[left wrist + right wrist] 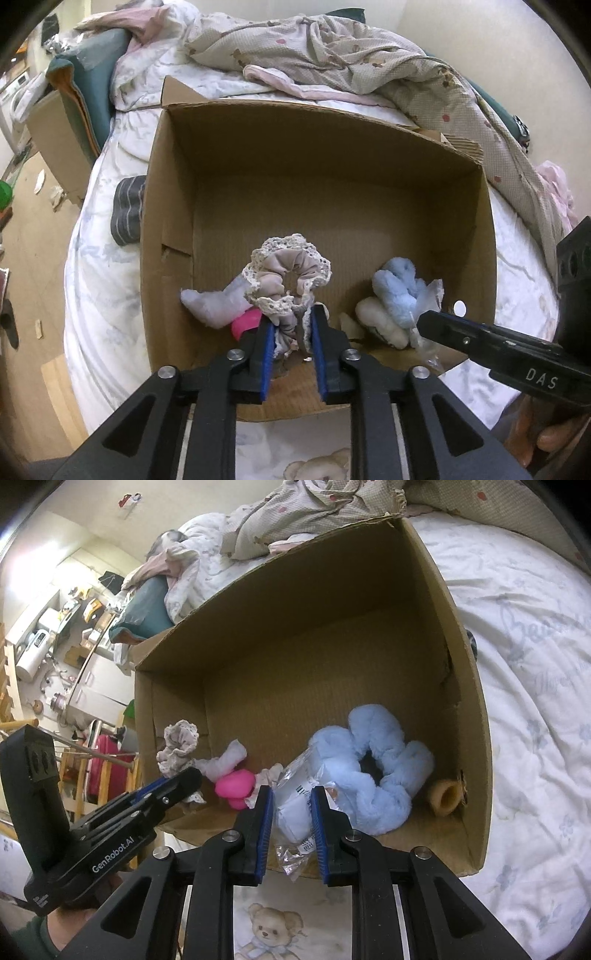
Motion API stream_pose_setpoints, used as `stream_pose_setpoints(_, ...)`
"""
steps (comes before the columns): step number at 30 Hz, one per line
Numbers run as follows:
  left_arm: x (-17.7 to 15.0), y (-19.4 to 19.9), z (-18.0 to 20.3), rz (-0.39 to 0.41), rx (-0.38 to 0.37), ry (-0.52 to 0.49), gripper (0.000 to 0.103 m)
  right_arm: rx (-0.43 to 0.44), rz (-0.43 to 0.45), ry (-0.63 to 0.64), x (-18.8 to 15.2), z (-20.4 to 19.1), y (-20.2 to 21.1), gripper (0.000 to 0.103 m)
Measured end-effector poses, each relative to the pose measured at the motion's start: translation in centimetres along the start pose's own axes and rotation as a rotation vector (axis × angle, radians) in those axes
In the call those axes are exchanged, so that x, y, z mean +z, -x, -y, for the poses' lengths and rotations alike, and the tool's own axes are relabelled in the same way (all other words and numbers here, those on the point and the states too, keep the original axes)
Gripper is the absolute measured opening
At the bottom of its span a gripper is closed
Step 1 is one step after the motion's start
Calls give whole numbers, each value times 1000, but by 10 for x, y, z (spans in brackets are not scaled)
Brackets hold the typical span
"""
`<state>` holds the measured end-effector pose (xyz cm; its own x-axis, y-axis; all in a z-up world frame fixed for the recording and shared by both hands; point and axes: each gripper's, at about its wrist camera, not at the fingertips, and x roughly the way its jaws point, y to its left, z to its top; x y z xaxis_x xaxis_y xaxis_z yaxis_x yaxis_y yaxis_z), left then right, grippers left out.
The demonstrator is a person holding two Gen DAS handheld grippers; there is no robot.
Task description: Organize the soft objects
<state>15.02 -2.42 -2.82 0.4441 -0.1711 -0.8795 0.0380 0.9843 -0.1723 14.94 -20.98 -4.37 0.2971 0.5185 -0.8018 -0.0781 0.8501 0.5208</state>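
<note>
Nearest the lens in each wrist view are two black grippers with blue pads. The left gripper (293,332) has its fingers narrowed around the lower edge of a beige lace-trimmed scrunchie (286,275), which stands up between the pads inside a cardboard box (166,206); whether the pads press on it cannot be told. The right gripper (291,812) pinches a clear plastic packet (299,794) with a printed label too small to read, wrapped around a fluffy blue scrunchie (376,764) lying on the box floor.

Counted in the box: two scrunchies, one pale lilac fabric piece (210,304), one bright pink item (236,782), one cream plush piece (376,317) and one tan ring-shaped object (448,795) in the right corner. The right gripper's body reads "DAS" in the left wrist view; the left gripper's body reads "GenRobot.AI" in the right wrist view.

The box sits on a bed with a white quilt (535,664) bearing faint script and a teddy-bear print (273,930). A dark striped cloth (127,210) lies beside the box. Farther back lies a rumpled patterned blanket (332,48), and beyond it a teal cushion (147,605) and cluttered shelves.
</note>
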Motion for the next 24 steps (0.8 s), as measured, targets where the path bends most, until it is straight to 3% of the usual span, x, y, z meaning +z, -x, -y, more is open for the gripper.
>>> stream_pose_setpoints(3,-1,0,0,-1,2,3,23,12,2,-14,0,2,2,23)
stream_pose_setpoints(7,-1,4,0,15,16,7,51,20,5,-22,1,4,3,24)
stream_pose_setpoints(10,0,9,-1,31,19,11,57,38,21,-26,2,5,7,27)
stream_pose_setpoints(13,1,15,-4,39,12,23,58,67,55,-37,4,6,16,39)
stream_pose_setpoints(14,1,19,-4,46,16,23,58,74,70,-41,4,6,20,62)
stream_pose_setpoints(15,1,23,-4,55,35,21,58,82,94,-47,5,6,26,77)
stream_pose_setpoints(19,0,42,-8,121,79,42,58,81,162,-24,8,0,43,77)
stream_pose_setpoints(24,-2,70,-11,202,107,51,58,1,231,48,3,-13,64,77)
